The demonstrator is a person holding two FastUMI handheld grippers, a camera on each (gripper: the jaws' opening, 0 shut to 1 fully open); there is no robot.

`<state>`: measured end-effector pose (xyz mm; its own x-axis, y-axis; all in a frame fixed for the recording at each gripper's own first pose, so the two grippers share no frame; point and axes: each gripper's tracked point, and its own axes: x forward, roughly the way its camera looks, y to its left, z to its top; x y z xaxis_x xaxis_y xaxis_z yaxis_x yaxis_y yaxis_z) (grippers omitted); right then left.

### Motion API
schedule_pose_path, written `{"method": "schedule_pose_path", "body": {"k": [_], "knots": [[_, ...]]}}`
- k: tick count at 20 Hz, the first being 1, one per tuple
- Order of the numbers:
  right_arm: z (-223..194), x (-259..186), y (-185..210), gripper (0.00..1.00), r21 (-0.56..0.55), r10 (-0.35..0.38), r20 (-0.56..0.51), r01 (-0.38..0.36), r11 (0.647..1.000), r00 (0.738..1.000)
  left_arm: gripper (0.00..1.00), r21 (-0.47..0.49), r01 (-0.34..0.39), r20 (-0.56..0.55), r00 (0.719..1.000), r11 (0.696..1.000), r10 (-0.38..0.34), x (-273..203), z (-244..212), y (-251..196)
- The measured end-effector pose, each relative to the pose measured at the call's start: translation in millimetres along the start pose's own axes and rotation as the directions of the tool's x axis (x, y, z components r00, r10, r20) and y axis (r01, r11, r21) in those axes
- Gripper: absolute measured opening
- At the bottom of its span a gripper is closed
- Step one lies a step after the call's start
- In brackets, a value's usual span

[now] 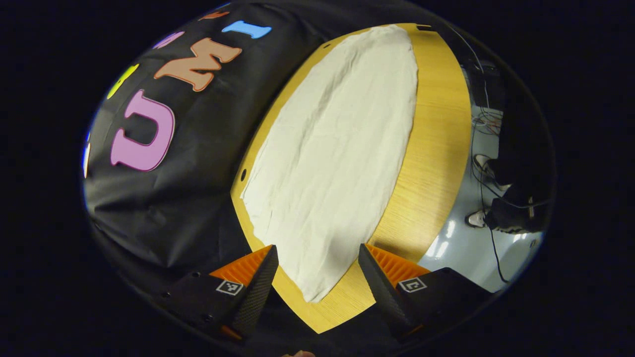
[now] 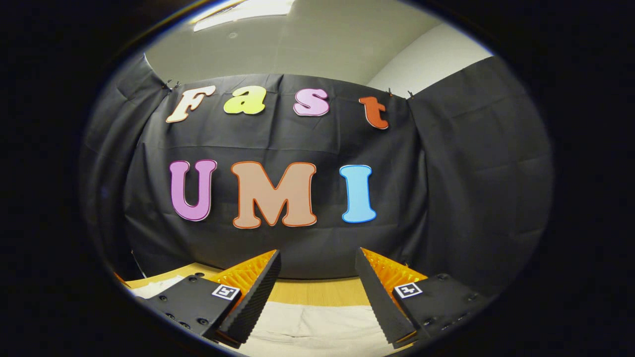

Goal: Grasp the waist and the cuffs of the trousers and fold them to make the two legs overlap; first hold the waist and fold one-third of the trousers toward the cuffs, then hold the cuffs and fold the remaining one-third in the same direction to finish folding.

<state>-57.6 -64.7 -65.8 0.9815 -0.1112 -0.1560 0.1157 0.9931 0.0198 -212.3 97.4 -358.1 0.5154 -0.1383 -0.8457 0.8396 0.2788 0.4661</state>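
Lying flat and spread out on the wooden table (image 1: pixel 436 148), the pale trousers (image 1: pixel 337 163) are covering most of the tabletop in the left gripper view, with one narrow end reaching toward the near table edge, between the fingers. Which end is waist and which is cuffs cannot be told. The left gripper (image 1: pixel 317 265) is hovering above that near end with its fingers (image 1: pixel 258 282) standing wide apart, gripping nothing and not touching the cloth. Beyond the far side of the table, a person's shoes (image 1: pixel 478 218) and cables are showing on the floor (image 1: pixel 456 248).

In the right gripper view, the right gripper (image 2: pixel 317 270) is pointing level toward the booth wall, its fingers (image 2: pixel 253 297) likewise standing apart and empty. Beneath them the trousers (image 2: pixel 307 327) are lying on the table (image 2: pixel 317 292), and a bare strip of wood is showing between the cloth and the wall.
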Motion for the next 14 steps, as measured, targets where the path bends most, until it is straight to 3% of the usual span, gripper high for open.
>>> {"method": "schedule_pose_path", "body": {"k": [6, 11, 14], "knots": [[1.2, -1.8, -22.7, 0.97, -0.026, -0.057, -0.001, 0.057, 0.998, 0.998, 0.95, 0.128, 0.069, -0.009, 0.998, 0.989, -0.069, 17.4, -5.0, -10.6], [2.1, -0.1, -27.0, 0.97, -0.042, -0.074, 0.000, 0.074, 0.996, 0.997, 0.77, 0.280, 0.069, 0.008, 0.997, 0.957, -0.074, 37.9, 2.7, -3.9], [-1.3, 2.1, -23.3, 0.97, -0.047, -0.066, -0.005, 0.066, 0.997, 0.998, 0.76, 0.238, 0.103, -0.016, 0.995, 0.966, -0.102, 42.2, 3.3, -2.1]]}}
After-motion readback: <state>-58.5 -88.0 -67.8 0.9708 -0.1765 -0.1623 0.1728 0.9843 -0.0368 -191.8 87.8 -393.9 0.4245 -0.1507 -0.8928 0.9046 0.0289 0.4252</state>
